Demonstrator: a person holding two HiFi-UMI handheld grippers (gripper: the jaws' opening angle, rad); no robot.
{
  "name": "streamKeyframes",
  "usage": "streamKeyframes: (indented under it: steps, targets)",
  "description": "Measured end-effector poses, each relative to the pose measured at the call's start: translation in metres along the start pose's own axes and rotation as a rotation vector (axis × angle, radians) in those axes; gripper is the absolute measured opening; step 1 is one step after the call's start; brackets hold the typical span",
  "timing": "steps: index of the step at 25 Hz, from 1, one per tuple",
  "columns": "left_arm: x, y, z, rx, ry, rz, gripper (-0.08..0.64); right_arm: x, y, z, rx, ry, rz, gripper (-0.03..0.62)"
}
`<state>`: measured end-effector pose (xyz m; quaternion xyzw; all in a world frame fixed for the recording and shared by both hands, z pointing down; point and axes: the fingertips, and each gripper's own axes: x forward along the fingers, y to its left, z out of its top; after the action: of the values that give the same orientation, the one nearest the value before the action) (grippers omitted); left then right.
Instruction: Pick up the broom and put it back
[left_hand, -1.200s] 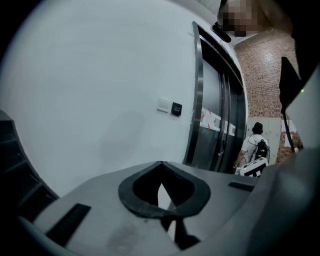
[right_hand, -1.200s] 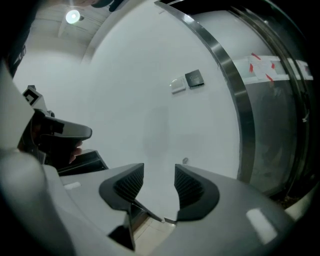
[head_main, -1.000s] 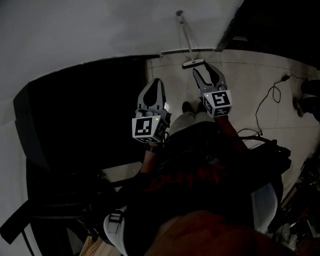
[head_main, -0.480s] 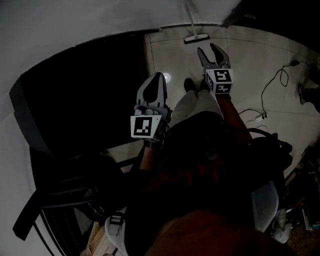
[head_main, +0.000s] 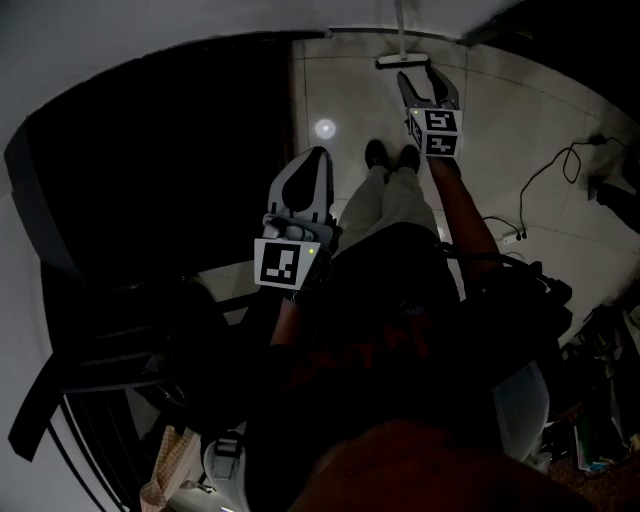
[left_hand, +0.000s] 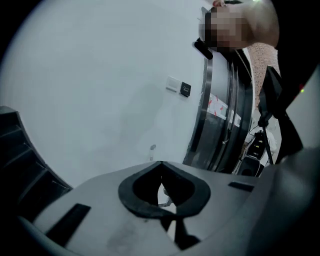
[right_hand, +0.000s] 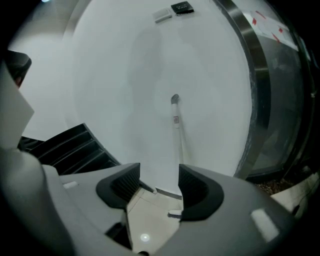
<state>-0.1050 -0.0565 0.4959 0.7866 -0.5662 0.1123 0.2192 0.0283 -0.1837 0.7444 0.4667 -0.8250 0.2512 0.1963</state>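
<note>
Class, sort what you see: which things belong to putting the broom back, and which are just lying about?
Job: broom; right gripper, jaws opening, nothing between them.
Lying about: floor cable; black stairs; wall switch.

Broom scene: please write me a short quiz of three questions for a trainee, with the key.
1. True or false: the broom is held by a gripper.
2. Which gripper's tongs are shut? A) left gripper B) right gripper C) both
3. Fill in: in the head view, the broom's head is just beyond the ___ gripper.
Key: 1. False: it stands free against the white wall. 2. A; the right tongs are opening, with nothing between them. 3. right.
</note>
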Motion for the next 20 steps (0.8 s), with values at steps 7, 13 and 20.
streamKeyframes:
  steps: [7, 13, 20]
  targets:
    - [-0.003, 0.022, -0.019, -0.026, 0.030, 0.088, 0.006, 0.066, -0.022, -0.016, -0.025, 0.042, -0.005, 0.241]
    - [-0.010, 0.034, -0.046, -0.041, 0.072, 0.130, 0.006, 0.126, -0.046, -0.017, -0.030, 0.063, -0.034, 0.241]
    - [-0.006, 0.034, -0.058, -0.074, 0.100, 0.154, 0.005, 0.195, -0.075, -0.029, -0.058, 0.165, -0.053, 0.241]
